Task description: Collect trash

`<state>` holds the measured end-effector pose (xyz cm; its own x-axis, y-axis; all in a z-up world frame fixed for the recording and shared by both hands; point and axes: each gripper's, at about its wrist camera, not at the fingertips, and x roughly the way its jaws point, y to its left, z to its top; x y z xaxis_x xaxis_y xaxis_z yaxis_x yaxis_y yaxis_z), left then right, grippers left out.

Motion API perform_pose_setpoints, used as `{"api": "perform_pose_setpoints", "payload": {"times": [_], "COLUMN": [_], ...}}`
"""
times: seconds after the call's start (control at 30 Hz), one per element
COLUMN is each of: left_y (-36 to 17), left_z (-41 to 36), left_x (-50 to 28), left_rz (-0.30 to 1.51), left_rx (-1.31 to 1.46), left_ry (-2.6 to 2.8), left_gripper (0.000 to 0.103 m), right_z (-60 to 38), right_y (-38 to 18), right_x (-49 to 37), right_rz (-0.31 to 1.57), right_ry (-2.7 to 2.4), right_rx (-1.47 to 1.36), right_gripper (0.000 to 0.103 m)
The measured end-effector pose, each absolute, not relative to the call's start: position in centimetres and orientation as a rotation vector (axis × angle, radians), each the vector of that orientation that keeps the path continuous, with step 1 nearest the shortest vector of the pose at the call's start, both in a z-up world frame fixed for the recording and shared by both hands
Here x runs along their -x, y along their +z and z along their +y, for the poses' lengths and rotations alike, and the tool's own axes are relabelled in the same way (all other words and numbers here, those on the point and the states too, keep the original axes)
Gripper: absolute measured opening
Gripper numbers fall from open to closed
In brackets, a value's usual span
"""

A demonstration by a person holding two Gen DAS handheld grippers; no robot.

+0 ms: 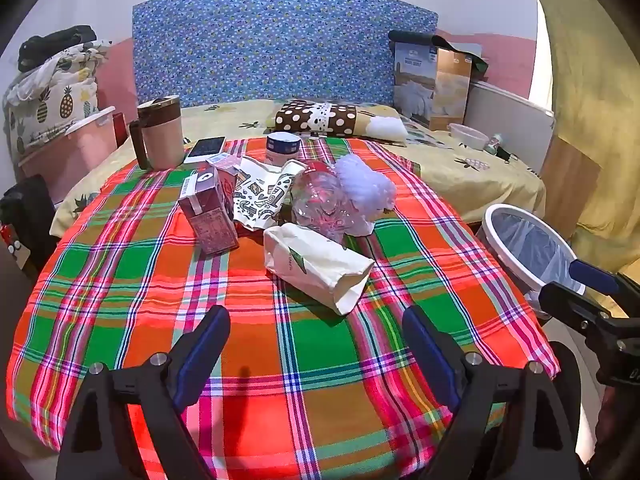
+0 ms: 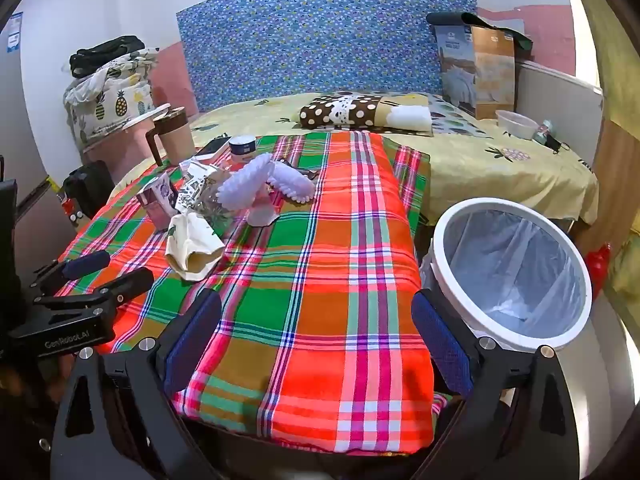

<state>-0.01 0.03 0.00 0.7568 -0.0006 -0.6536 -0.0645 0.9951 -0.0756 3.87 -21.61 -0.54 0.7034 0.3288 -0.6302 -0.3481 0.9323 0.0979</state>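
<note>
A bedroom with a blue flowered headboard [image 1: 280, 40] behind a bed, and a plaid cloth [image 1: 312, 344] spread over a table against the bed's foot.

Left wrist view: the left gripper [image 1: 316, 320] hangs over the cloth's near edge, jaws spread wide with nothing between them. The trash sits in a cluster toward the far middle of the cloth: a cream paper bag [image 1: 316, 264] lying on its side nearest the gripper, a crumpled clear plastic bottle [image 1: 324, 204] just behind it, white foam netting [image 1: 364, 188] touching the bottle, a printed paper wrapper [image 1: 264, 192], and a dark red drink carton [image 1: 208, 216] upright at the left. A mug [image 1: 160, 136], a phone [image 1: 206, 149] and a small tub [image 1: 283, 148] stand by the far edge. The right gripper [image 1: 576, 288] shows at the right, before the lined white bin [image 1: 528, 248].

Right wrist view: the right gripper [image 2: 316, 320] hovers at the cloth's near right corner, jaws wide and empty. The bin [image 2: 512, 272] stands just beside the cloth's right edge. The paper bag [image 2: 194, 248] and foam netting [image 2: 264, 184] lie toward the far left.
</note>
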Motion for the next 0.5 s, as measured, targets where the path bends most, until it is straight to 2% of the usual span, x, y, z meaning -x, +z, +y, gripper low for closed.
{"api": "perform_pose_setpoints", "payload": {"times": [0.5], "left_y": [-0.02], "left_z": [-0.58], "left_x": [0.09], "left_rz": [0.712], "left_rx": [0.095], "left_ry": [0.033], "left_gripper": [0.088], "right_z": [-21.63], "right_y": [-0.46], "right_x": [-3.67], "right_rz": [0.693], "right_ry": [0.376], "right_rx": [0.03], "right_gripper": [0.097]}}
